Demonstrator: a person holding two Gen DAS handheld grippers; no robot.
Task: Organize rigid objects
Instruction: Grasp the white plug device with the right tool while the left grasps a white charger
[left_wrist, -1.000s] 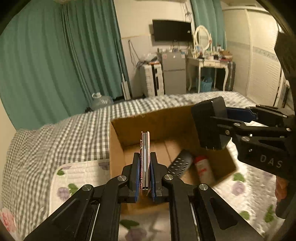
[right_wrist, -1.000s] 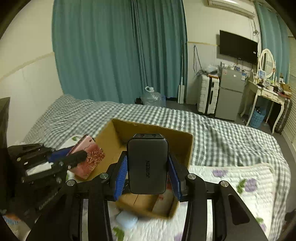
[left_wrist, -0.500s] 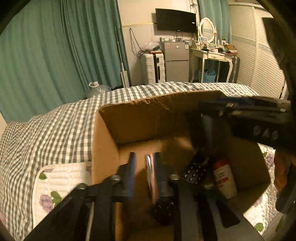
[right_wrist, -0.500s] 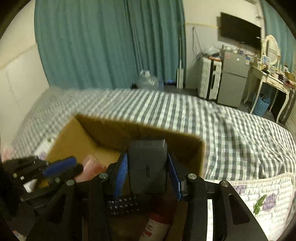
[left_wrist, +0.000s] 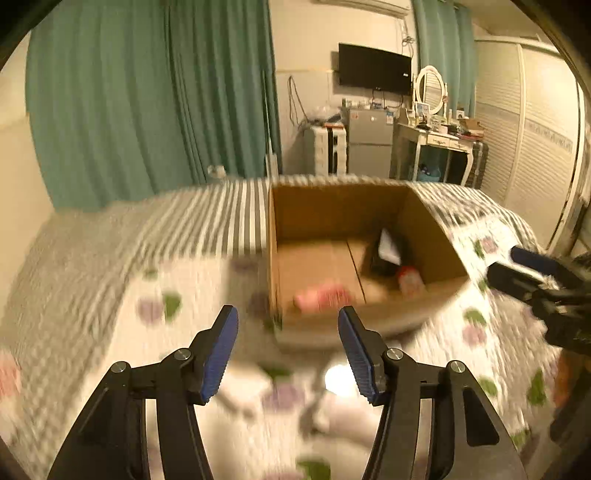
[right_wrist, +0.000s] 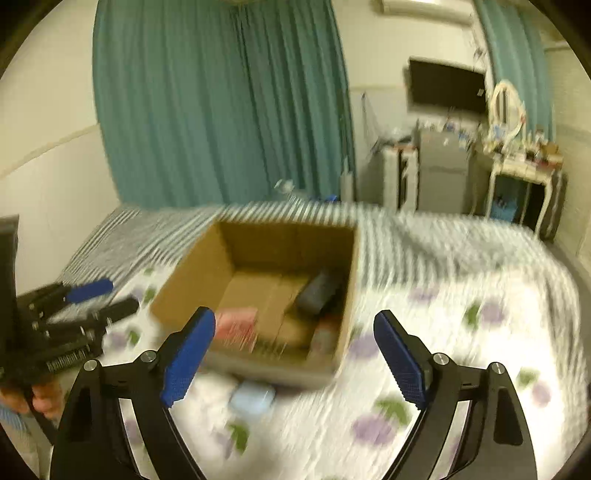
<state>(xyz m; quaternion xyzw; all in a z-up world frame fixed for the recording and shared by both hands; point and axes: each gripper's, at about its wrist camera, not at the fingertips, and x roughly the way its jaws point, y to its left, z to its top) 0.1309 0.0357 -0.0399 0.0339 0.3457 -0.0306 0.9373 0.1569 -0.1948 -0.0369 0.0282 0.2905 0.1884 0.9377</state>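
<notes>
On the floral quilt (right_wrist: 436, 369) covering the bed sits an open cardboard box (left_wrist: 432, 225) (right_wrist: 192, 273), with the checked bedspread (left_wrist: 207, 221) behind it. Both views are motion-blurred.

Left gripper (left_wrist: 288, 332) (right_wrist: 96, 299): fingers spread wide apart, nothing between the blue pads (left_wrist: 218, 354). It hangs over the quilt, short of the near wall of the box.

Right gripper (right_wrist: 295, 339) (left_wrist: 517, 266): fingers likewise spread wide, nothing held. It sits short of the near wall of the box; in the left wrist view it appears at the right edge, beside the box.

Box contents:
- A pink item (left_wrist: 321, 295) (right_wrist: 236, 321) lies on the box floor near the front wall, on the left side.
- A dark charger block (left_wrist: 384, 251) (right_wrist: 317, 291) rests toward the right side, further back.
- A small bottle with a red band (left_wrist: 410, 280) lies just in front of the charger block, near the right wall. In the right wrist view it is too blurred to confirm.

Outside the box, a pale blue object (right_wrist: 251, 398) lies on the quilt, just beside the front wall. Its identity cannot be determined.
</notes>
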